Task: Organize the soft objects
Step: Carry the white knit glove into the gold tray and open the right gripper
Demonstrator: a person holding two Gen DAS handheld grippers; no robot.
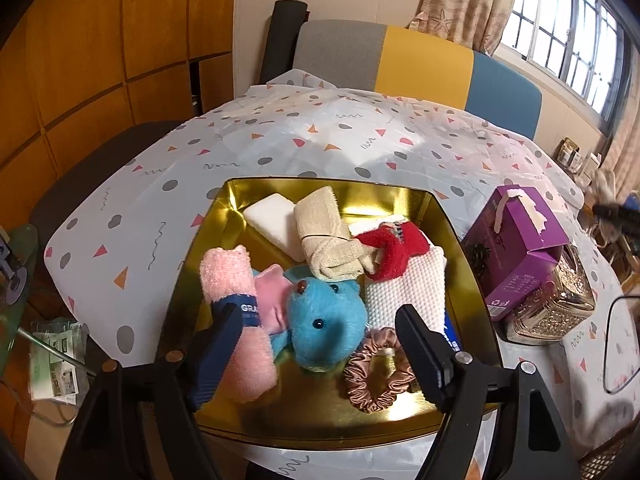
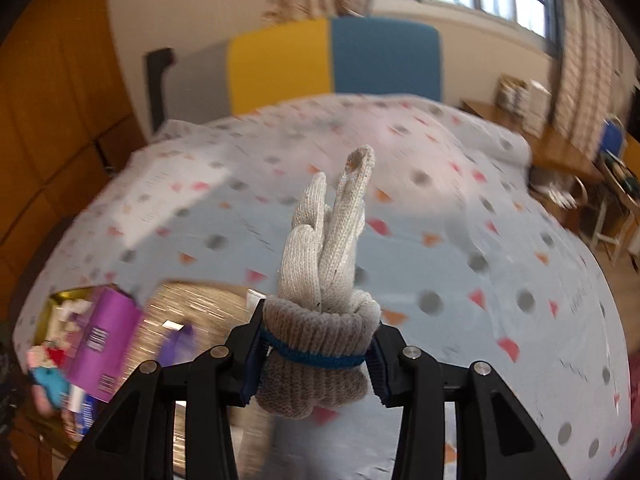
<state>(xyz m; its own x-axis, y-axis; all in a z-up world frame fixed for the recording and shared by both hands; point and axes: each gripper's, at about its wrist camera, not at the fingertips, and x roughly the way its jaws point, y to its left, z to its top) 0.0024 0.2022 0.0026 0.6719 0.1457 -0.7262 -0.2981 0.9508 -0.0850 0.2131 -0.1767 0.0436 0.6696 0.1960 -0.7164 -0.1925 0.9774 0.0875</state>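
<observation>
The worktop (image 1: 340,148) is the biggest thing here. It has a white cloth (image 2: 460,240) on it with dots, little triangles and squiggles.

On the worktop sits a shiny gold tin (image 1: 460,248). It is full of soft things. A blue teddy bear (image 1: 324,328) lies in the middle near the front. A rolled pink towel (image 1: 236,312) with a dark blue band lies on its left side, touching it. A rolled cream cloth (image 1: 328,240) lies behind the bear. A white knobbly cloth (image 1: 404,292) is on the bear's right. A red fluffy thing (image 1: 394,254) rests on top of the white cloth. A white pad (image 1: 276,226) lies at the back. A small pink hair scrunchie (image 1: 376,376) lies at the front.

Just right of the tin stands a purple box (image 1: 516,248). It leans on a sparkly glass box (image 1: 560,300).

The left gripper (image 1: 320,356) hangs over the front of the tin. Its jaws are wide apart and hold nothing. One jaw is by the pink towel and the other is by the scrunchie.

The right gripper (image 2: 316,360) is up above the worktop. Its jaws squeeze a rolled grey knit glove (image 2: 320,344). The glove's fingers stick up.
</observation>
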